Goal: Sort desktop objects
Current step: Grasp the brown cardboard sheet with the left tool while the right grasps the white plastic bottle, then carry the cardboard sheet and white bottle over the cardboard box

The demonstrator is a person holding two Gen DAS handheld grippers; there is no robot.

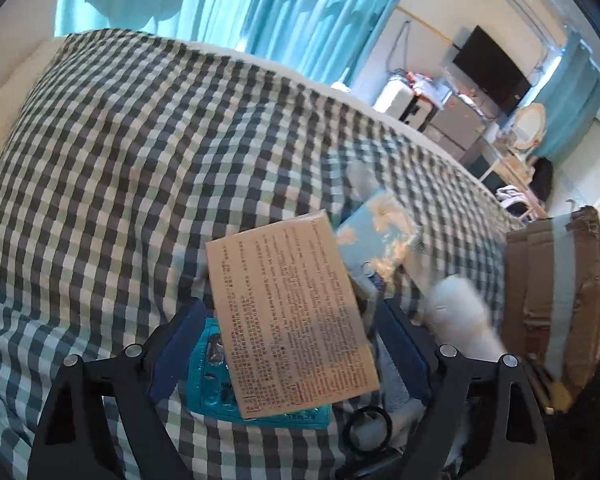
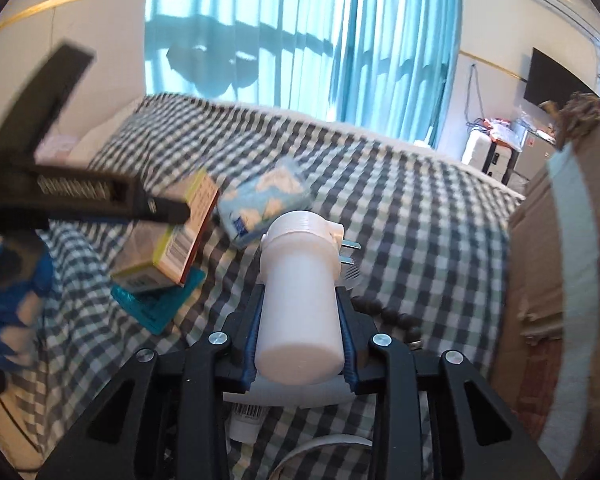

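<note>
White bottle point(image 2: 300, 304) lengthwise along right tool point(image 2: 302, 356)

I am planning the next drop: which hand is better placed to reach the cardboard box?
Right. The right gripper is shut on the white plug-in device, with the cardboard box close beside it. The left gripper is at the printed carton, farther away.

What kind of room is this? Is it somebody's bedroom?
Most likely a bedroom. A big bed with a checked cover fills the view, blue curtains hang over the window behind it, and a dark TV is mounted on the wall.
</note>
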